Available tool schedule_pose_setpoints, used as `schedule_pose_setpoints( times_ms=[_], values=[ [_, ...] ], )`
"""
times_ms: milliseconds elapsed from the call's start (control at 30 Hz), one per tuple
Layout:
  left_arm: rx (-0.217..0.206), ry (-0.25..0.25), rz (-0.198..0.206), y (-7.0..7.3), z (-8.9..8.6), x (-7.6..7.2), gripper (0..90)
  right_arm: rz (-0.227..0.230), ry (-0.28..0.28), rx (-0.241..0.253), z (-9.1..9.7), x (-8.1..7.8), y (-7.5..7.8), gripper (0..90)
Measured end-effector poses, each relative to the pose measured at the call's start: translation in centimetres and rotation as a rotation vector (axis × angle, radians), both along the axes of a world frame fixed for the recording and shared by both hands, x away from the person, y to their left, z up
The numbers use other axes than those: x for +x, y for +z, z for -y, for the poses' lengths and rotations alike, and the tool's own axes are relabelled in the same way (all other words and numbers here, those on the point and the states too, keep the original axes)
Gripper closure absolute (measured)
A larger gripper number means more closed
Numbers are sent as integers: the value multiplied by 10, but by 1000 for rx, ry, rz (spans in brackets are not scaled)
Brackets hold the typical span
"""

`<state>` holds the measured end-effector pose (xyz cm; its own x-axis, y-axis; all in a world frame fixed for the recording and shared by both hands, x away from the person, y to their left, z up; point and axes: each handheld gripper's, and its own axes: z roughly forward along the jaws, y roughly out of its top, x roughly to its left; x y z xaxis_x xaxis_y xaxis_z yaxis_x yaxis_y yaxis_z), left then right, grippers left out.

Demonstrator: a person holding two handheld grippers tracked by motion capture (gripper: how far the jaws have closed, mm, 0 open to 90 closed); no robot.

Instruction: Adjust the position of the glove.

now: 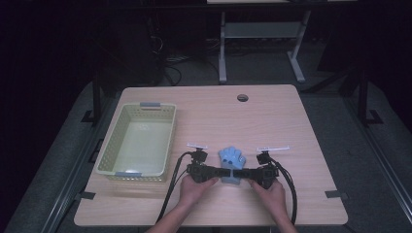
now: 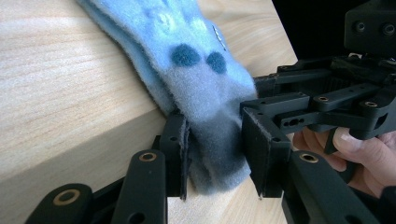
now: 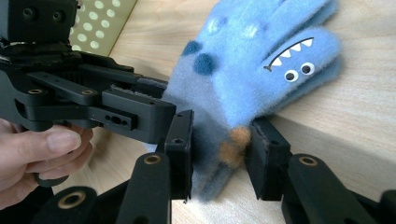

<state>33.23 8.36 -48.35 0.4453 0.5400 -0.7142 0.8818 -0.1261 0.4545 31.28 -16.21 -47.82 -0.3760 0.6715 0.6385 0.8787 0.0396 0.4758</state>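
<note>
Fleece glove (image 1: 231, 162) in light blue, with dark blue dots and a little toothed monster face stitched on one finger, lies on the pale wooden table (image 1: 272, 121) near its near edge, about midway between left and right. Its fingers point toward the far side and its cuff toward the person. Both grippers meet at that cuff. The left gripper (image 1: 214, 173) comes in from the left, and in its own view (image 2: 217, 161) the jaws stand on either side of the grey-blue cuff, one pad flat against the fabric, the other right at its edge; the cuff looks squeezed between them. The right gripper (image 1: 248, 174) comes in from the right, and in the right gripper view (image 3: 215, 156) its jaws likewise clasp the cuff, close to an orange patch. Each gripper thus seems closed on the glove. The left hand (image 1: 193, 187) and right hand (image 1: 271, 190) hold the tools from the near edge. To the far left sits a pale yellow-green perforated plastic basket (image 1: 112, 145), well apart from the glove.
</note>
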Motion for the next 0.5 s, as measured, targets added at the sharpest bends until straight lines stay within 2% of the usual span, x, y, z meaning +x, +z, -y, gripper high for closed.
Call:
schedule_pose_setpoints(
  times_ms=[300,500],
  values=[
    [-18,-6,-6,-3,2,3,664,-13,1,47,2,2,-5,700],
    [-27,-16,15,-3,1,4,704,12,-9,62,2,1,-5,735]
  ],
)
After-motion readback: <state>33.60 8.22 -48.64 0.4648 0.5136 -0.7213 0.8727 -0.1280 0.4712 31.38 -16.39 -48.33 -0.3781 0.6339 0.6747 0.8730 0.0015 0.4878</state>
